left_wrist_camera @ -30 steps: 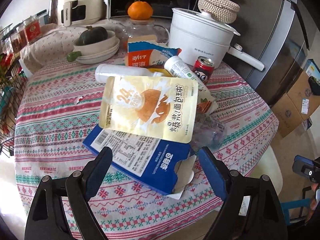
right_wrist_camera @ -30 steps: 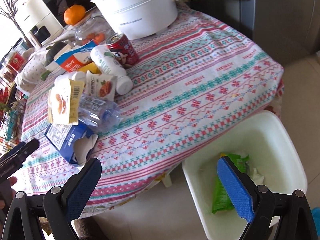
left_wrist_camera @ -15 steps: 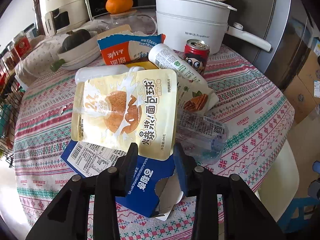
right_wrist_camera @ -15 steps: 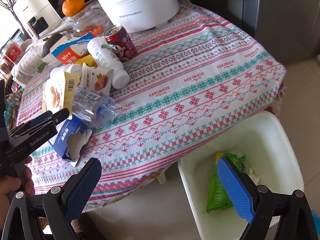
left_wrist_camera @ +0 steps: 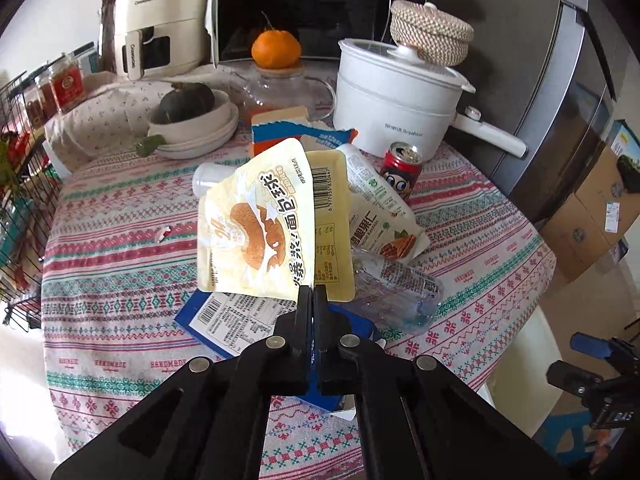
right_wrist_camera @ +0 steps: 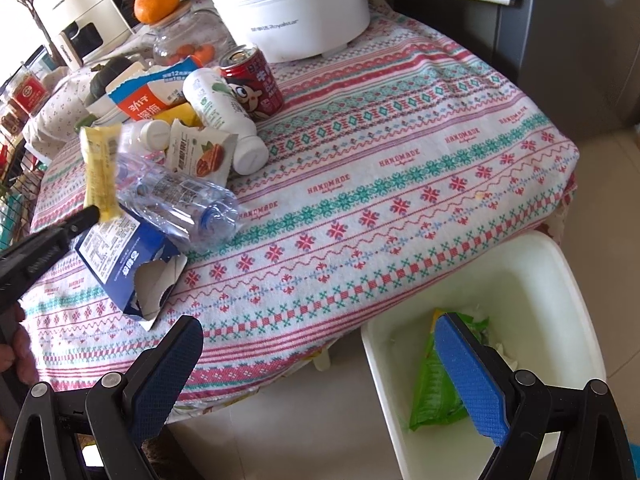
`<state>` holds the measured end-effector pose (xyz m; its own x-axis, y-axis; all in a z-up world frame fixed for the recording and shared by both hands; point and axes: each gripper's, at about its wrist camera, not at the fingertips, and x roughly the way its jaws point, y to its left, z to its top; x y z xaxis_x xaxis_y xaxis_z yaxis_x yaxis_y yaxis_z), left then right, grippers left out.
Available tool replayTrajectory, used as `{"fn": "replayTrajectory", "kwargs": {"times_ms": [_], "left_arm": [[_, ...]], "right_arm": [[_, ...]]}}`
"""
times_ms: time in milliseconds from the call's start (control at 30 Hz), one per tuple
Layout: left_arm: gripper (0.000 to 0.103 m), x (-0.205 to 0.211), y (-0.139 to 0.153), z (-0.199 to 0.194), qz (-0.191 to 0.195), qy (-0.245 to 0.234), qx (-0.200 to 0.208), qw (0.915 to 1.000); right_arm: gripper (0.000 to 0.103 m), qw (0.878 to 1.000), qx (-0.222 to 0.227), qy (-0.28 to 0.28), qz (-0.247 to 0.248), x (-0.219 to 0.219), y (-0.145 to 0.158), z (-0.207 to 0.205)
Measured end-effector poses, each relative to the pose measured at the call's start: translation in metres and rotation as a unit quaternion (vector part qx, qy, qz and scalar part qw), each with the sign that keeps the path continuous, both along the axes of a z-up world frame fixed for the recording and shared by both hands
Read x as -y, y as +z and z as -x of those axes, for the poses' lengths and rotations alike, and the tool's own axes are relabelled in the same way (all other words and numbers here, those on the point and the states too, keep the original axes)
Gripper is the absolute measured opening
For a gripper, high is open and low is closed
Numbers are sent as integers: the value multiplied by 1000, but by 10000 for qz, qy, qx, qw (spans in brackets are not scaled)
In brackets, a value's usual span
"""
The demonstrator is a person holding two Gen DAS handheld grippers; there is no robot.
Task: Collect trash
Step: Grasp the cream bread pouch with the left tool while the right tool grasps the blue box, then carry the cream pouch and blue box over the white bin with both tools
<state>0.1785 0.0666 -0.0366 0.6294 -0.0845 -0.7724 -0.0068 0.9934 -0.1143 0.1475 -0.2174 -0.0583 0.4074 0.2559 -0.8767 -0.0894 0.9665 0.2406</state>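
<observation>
My left gripper [left_wrist_camera: 313, 294] is shut on the bottom edge of a yellow snack pouch [left_wrist_camera: 272, 224] and holds it up off the pile; the pouch also shows in the right wrist view [right_wrist_camera: 99, 172]. Under it lie a blue carton [left_wrist_camera: 244, 320], a crushed clear bottle [left_wrist_camera: 396, 292], a nut packet [left_wrist_camera: 384, 236], a white bottle [left_wrist_camera: 370, 184] and a red can [left_wrist_camera: 400, 168]. My right gripper [right_wrist_camera: 320, 376] is open and empty, off the table's front edge, above a white bin [right_wrist_camera: 568, 296] that holds a green wrapper [right_wrist_camera: 432, 392].
A white pot [left_wrist_camera: 392, 96] with a long handle stands at the back, beside a glass jar with an orange [left_wrist_camera: 276, 49] on it. Stacked bowls [left_wrist_camera: 192, 128] and a wire rack [left_wrist_camera: 16, 184] are at the left. Cardboard boxes [left_wrist_camera: 592, 208] stand on the floor at the right.
My left gripper has closed on the yellow pouch's lower edge and lifted it, so the pouch now folds and stands up. The right gripper has stayed open by the bin.
</observation>
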Motion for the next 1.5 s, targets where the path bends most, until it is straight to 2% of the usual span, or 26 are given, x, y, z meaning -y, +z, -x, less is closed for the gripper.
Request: {"fn": "replayTrajectory", "kwargs": {"times_ms": [267, 433, 533, 600, 667, 933, 1133, 1167, 1200, 1300, 1500], "left_arm": [[0, -48, 27, 45, 270, 141, 302, 9991], [0, -77, 36, 68, 333, 244, 459, 9981], [0, -92, 36, 77, 353, 301, 446, 9979], [0, -101, 32, 81, 349, 355, 384, 9980], [0, -109, 29, 83, 376, 403, 332, 9979], [0, -122, 21, 85, 412, 440, 160, 9980], [0, -120, 20, 83, 396, 415, 143, 9983], [0, -120, 20, 83, 399, 420, 152, 9982], [0, -121, 21, 83, 403, 426, 164, 9981], [0, -124, 26, 84, 405, 466, 253, 9978], [0, -125, 39, 90, 401, 523, 488, 9966]], "right_arm": [[96, 9991, -134, 333, -216, -44, -10, -8], [95, 9953, -342, 522, -745, -82, -29, -19], [84, 9906, -422, 628, -1135, -103, -44, -27], [70, 9846, -497, 845, -1445, -118, -53, -32], [60, 9795, -568, 1079, -1605, -133, -62, -34], [53, 9760, -516, 1294, -1673, -166, -79, -48], [47, 9651, -708, 1169, -2236, -179, -97, -60], [40, 9628, -740, 1176, -2318, -183, -99, -61], [29, 9596, -795, 1201, -2417, -185, -101, -61], [16, 9531, -701, 1246, -2667, -188, -93, -57], [5, 9527, -209, 1426, -2675, -182, -50, -43]]}}
